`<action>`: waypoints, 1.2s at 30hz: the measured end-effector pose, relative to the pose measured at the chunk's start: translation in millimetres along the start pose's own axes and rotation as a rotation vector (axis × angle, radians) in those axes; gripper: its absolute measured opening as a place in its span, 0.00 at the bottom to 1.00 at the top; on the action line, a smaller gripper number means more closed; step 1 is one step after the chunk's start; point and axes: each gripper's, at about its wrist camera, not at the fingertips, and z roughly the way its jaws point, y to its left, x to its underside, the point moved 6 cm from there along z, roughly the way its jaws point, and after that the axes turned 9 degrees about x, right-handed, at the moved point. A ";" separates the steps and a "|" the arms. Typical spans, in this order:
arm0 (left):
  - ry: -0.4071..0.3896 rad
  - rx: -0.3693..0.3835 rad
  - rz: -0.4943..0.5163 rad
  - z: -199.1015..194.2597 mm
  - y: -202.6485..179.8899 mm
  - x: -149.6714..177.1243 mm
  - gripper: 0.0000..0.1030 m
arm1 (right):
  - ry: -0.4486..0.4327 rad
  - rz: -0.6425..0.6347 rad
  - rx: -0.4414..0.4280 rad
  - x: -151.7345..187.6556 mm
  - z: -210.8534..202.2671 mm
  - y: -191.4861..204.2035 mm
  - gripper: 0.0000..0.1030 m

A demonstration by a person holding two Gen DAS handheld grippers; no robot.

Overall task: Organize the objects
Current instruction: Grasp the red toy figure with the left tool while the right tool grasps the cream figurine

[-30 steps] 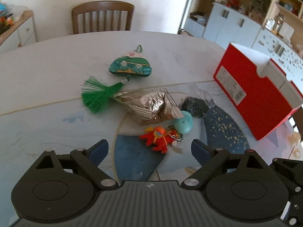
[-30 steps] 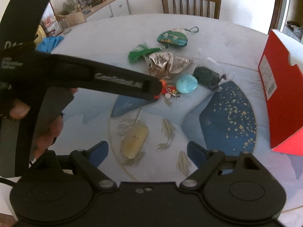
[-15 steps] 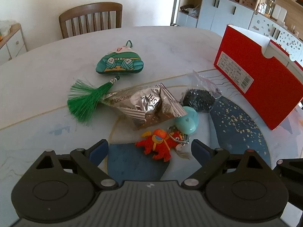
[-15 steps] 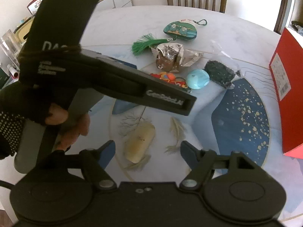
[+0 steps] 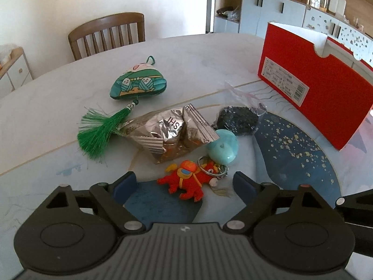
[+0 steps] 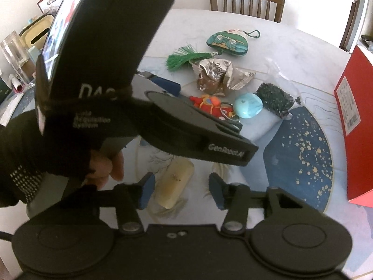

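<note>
Left wrist view: the left gripper (image 5: 184,184) closes slowly, jaws still wide, the red figure keychain (image 5: 190,182) between them untouched on the table (image 5: 46,107). Bare tabletop lies left; the red box (image 5: 312,81) walls the right.

Right wrist view: the right gripper (image 6: 180,190) is closing around a cream bar (image 6: 174,183), pads not pressing.

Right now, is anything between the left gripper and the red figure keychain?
Nothing visible. The red figure keychain lies on the table just ahead of the left gripper, whose jaws are closing with only bare table between them. The teal ball and foil bag sit beyond it.
</note>
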 end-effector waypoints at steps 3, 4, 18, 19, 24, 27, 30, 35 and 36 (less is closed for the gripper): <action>-0.008 0.002 0.002 -1.7 -1.7 0.0 0.77 | -0.001 0.000 -0.005 0.1 -0.5 0.8 0.41; -0.010 0.001 0.001 -2.2 -1.9 -0.2 0.75 | -0.001 0.002 -0.008 0.0 -0.6 1.0 0.41; -0.008 0.005 -0.017 -9.6 2.9 -0.5 0.51 | 0.019 -0.010 -0.029 1.8 -6.4 0.5 0.19; -0.007 0.005 -0.022 -10.8 4.0 0.3 0.51 | 0.020 -0.005 -0.026 2.6 -7.5 -1.2 0.19; -0.005 0.004 -0.040 -19.5 6.8 7.3 0.51 | 0.029 0.029 -0.002 8.7 -12.7 -18.6 0.19; -0.004 0.000 -0.057 -26.9 7.7 12.7 0.51 | 0.030 0.058 0.012 22.0 -18.5 -29.6 0.19; -0.007 -0.004 -0.085 -36.6 9.2 18.9 0.51 | 0.025 0.091 0.021 22.3 -25.3 -38.8 0.19; -0.011 -0.003 -0.135 -54.0 8.7 25.4 0.51 | 0.008 0.140 0.034 31.4 -46.3 -58.9 0.19; -0.010 -0.004 -0.141 -57.5 7.6 26.3 0.51 | 0.003 0.149 0.035 31.4 -49.4 -62.8 0.19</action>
